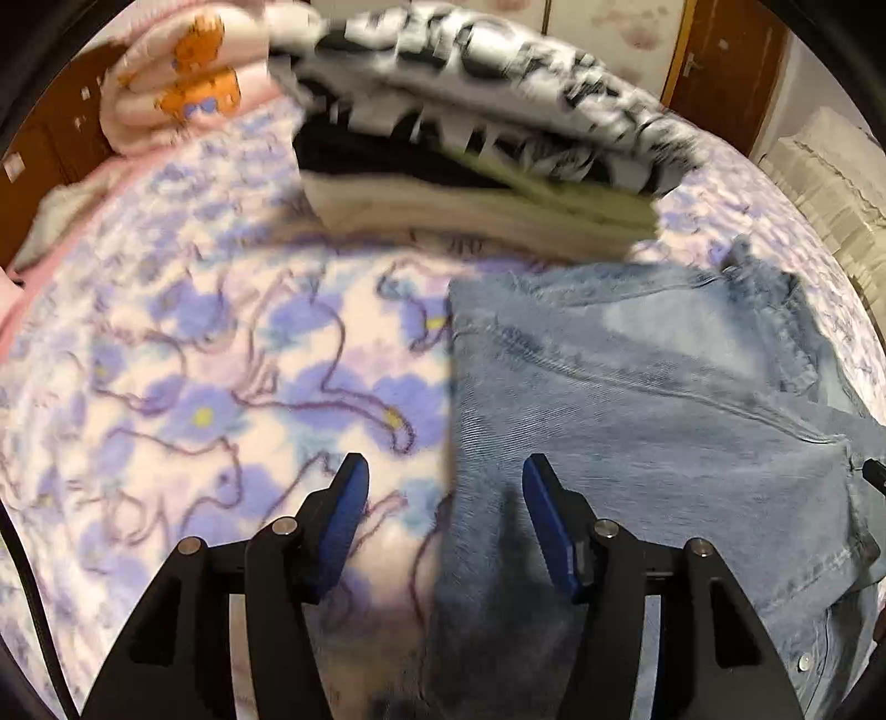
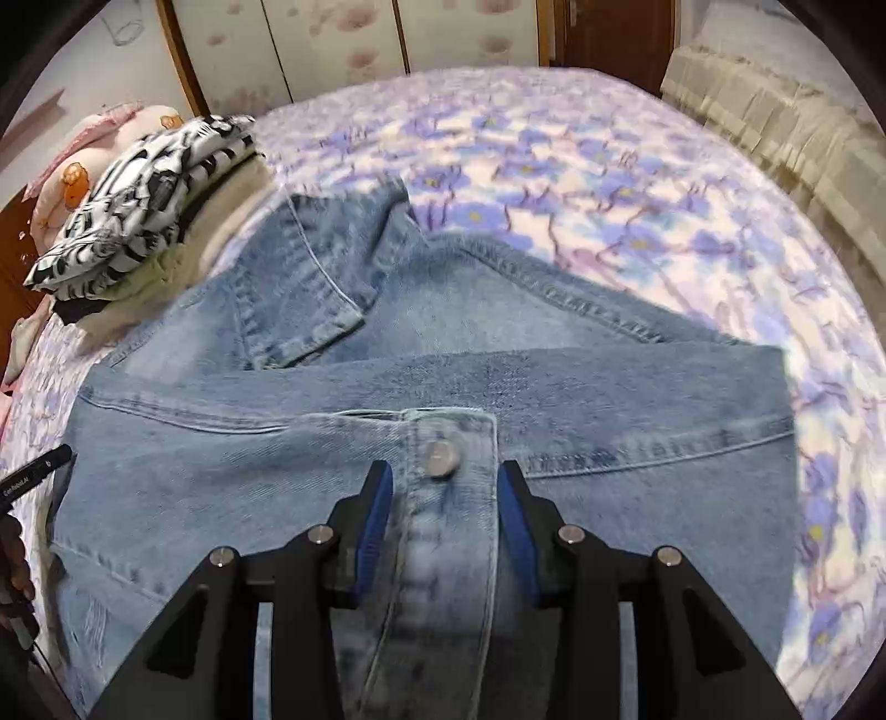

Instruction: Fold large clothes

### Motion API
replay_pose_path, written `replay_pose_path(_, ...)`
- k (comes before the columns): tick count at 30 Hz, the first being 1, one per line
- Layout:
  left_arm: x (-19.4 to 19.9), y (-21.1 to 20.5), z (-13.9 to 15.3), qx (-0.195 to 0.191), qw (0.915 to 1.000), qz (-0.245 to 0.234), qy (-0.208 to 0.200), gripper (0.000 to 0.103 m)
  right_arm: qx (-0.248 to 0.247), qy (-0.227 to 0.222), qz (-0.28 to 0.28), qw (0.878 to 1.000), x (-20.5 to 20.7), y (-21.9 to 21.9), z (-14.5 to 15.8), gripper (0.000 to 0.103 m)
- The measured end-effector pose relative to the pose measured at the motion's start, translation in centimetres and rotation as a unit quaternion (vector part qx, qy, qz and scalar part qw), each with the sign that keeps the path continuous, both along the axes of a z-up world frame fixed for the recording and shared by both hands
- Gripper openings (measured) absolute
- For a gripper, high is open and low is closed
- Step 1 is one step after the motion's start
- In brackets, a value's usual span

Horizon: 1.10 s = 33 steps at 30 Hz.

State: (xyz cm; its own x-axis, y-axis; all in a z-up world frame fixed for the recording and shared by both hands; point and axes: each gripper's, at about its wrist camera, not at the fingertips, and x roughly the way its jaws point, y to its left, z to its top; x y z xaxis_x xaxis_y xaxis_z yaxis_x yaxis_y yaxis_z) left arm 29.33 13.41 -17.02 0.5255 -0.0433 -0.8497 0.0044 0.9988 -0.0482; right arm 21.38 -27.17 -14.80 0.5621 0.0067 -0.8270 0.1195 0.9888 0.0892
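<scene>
A light-blue denim garment lies spread across a bed covered by a purple-flowered blanket, one section turned back over the rest. The right gripper hangs low over the cloth, its blue-padded fingers parted on either side of a buttoned placket; the metal button sits just ahead of them, and the fingers are released, gripping nothing that can be seen. In the left wrist view, the same denim garment fills the right half of the frame, its straight edge running down between the left gripper and its spread fingers, which are likewise released above the blanket and the cloth's border. Beyond the denim, near the head of the bed, stands a stack of folded clothes topped by a black-and-white patterned piece, with cream and dark layers beneath. A pink quilt with orange bear figures lies just behind the stack. Floral-papered wardrobe doors and a wooden door close the background.
</scene>
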Motion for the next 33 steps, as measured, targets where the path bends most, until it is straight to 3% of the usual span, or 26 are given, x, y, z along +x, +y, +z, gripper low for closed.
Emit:
replay_pose_path(3,-1.8,-2.1,1.7,-0.040,0.9982,-0.028,-0.034,0.056,0.019,-0.037,0.030,0.999,-1.3,3.1,1.7,0.039)
replay_pose_path(7,-2.9,-5.8,0.5,-0.090,0.9939,-0.064,-0.005,0.056,0.033,-0.020,0.099,0.994,-1.5,8.2,1.0,0.039)
replay_pose_path(10,-3.7,-7.5,-1.7,-0.064,0.9949,-0.071,0.031,0.056,-0.037,0.026,0.104,0.994,-1.9,9.6,-1.4,0.039)
replay_pose_path(11,-4.0,-7.6,-2.1,-0.059,0.9950,-0.073,0.036,0.056,-0.056,0.062,0.093,0.992,-2.7,8.9,-3.0,0.040)
replay_pose_path(14,-5.7,-6.4,-2.9,-0.052,0.9944,-0.087,0.030,0.056,-0.043,0.070,0.092,0.992,-6.4,7.3,-3.8,0.042)
replay_pose_path(18,-6.7,-5.3,-3.1,-0.064,0.9935,-0.089,0.029,0.056,-0.089,0.088,0.108,0.986,-8.8,8.5,-4.0,0.044)
replay_pose_path(24,-6.7,-5.1,-2.8,-0.064,0.9941,-0.079,0.039,0.057,-0.025,0.085,0.067,0.994,-8.4,6.9,-3.3,0.044)
replay_pose_path(33,-8.1,-5.1,-1.3,-0.055,0.9938,-0.080,0.055,0.062,0.013,0.072,0.023,0.997,-9.2,6.1,-1.2,0.044)
